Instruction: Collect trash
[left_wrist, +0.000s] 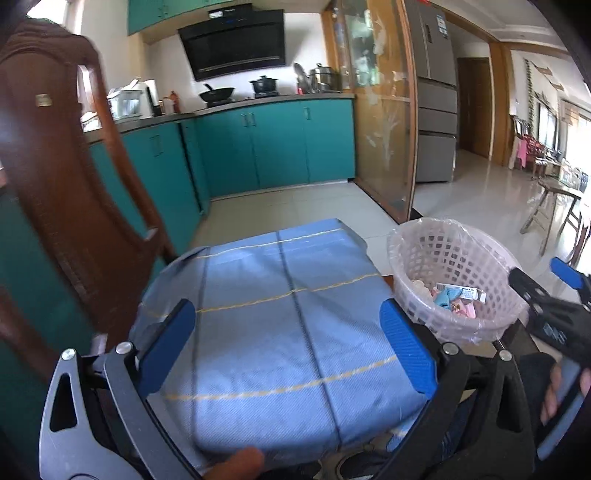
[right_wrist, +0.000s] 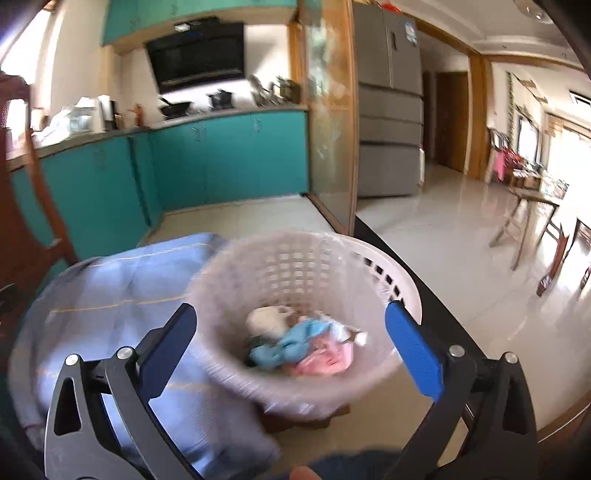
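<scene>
Both sets of fingers spread wide, holding nothing; right gripper (right_wrist: 291, 336) aimed into basket (right_wrist: 406, 291) at 12 o'clock, probably for dropping trash (right_wrist: 295, 347); left gripper (left_wrist: 288, 339) over cloth-covered table (left_wrist: 258, 295).

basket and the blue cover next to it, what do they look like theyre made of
The basket looks like rigid white plastic: moulded square lattice holes in its wall, with a thin, glossy clear film liner crinkled over the rim. The blue cover looks like woven fabric, matte, with a fine ribbed weave, dark and yellow stripe lines, soft folds at the edges.
</scene>
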